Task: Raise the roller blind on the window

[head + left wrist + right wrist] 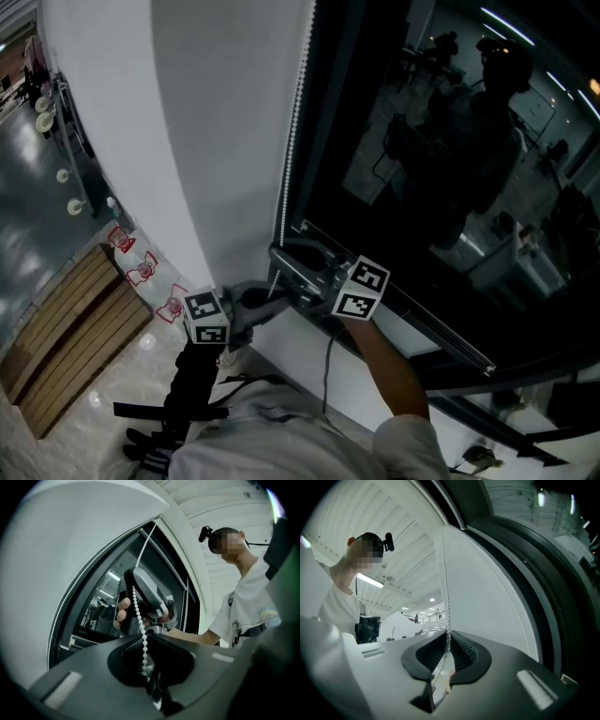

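The white roller blind (187,122) hangs over the left part of the dark window (450,159). Its white bead chain (291,141) runs down the blind's right edge. In the head view both grippers meet at the chain's lower end. My right gripper (281,255) is the upper one, and my left gripper (272,296) sits just below it. In the left gripper view the left gripper (143,638) is shut on the bead chain (137,604). The right gripper view shows the right gripper (448,637) pinching the taut bead chain (445,597) beside the blind (487,588).
The black window frame (412,323) and sill run diagonally behind the grippers. A wooden slatted bench (66,328) and red chairs (141,272) lie far below at the left. A black stand (187,394) is near my body. The glass reflects a person.
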